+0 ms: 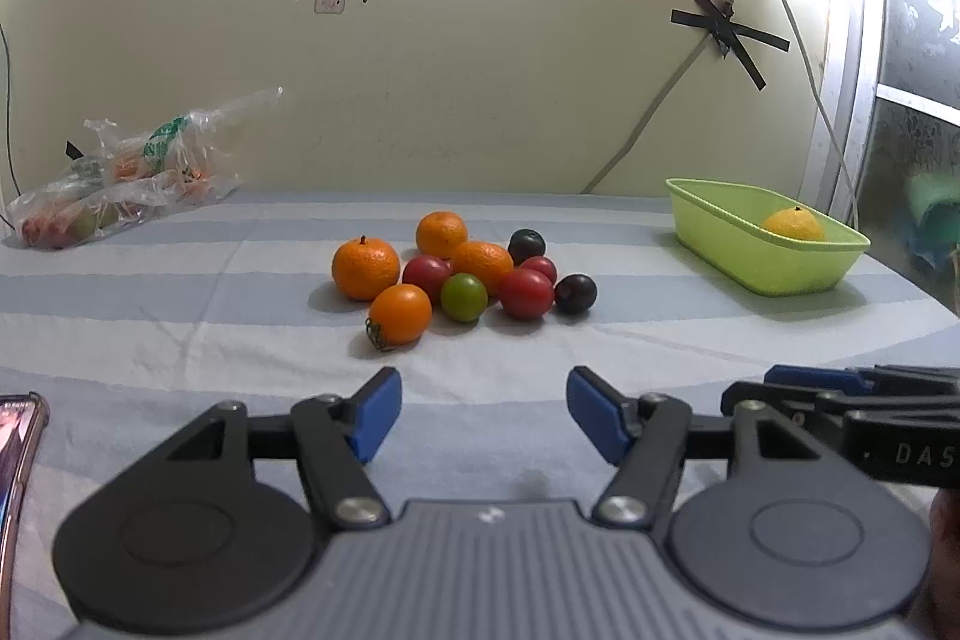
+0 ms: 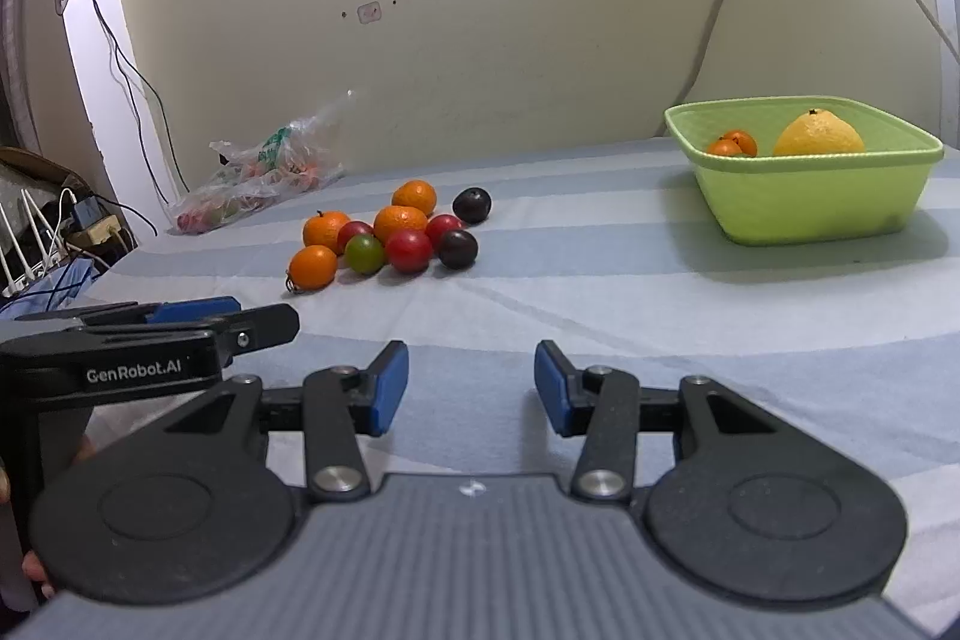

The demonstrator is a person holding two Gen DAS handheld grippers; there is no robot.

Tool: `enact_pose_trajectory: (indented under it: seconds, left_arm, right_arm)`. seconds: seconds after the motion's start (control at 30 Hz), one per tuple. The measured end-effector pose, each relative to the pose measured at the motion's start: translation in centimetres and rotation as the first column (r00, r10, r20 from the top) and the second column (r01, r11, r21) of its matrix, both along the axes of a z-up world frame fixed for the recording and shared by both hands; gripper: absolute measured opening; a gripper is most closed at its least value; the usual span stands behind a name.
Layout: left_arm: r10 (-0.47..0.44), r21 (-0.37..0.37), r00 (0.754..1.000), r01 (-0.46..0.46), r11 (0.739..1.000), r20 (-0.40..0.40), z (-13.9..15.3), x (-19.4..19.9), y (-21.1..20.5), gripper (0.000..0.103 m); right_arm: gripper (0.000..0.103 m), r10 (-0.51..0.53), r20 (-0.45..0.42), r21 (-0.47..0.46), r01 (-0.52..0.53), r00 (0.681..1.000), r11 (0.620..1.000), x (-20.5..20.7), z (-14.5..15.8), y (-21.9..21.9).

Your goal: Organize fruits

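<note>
- Lying at the tabletop's (image 1: 180, 340) far left corner: plastic bag (image 1: 126, 172).
- Green basket (image 2: 804, 196) far right.
- Both hand-held grippers, left (image 1: 483, 415) and right (image 2: 471, 388), part-open, empty.

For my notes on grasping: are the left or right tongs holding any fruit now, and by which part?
Nothing is held. The left tongs and right tongs both stand open and empty above the striped cloth.

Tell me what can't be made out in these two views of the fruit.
- Green basket, left view: its near wall hides all but the yellow fruit.
- Plastic bag, both views: contents blurred by crinkled film.
- Phone, left view: cut off by the edge.
- Fruit pile: its rear pieces partly hidden.
</note>
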State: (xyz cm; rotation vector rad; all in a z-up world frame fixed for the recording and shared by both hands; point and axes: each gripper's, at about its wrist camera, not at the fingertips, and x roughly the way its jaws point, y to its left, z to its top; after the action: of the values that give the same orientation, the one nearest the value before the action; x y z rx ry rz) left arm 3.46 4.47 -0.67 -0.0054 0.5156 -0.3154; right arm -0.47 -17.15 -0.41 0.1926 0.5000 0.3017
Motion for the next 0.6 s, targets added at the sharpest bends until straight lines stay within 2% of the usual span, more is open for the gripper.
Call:
enact_pose_trajectory:
  seconds: [0.6]
  left_arm:
    - [0.003, -0.023, 1.0, -0.003, 1.0, -0.019, -0.1, 0.33, 0.3, 0.068]
  right_arm:
    - [0.05, 0.015, 0.004, 0.013, -0.015, 1.0, 1.0, -0.05, 0.03, -0.25]
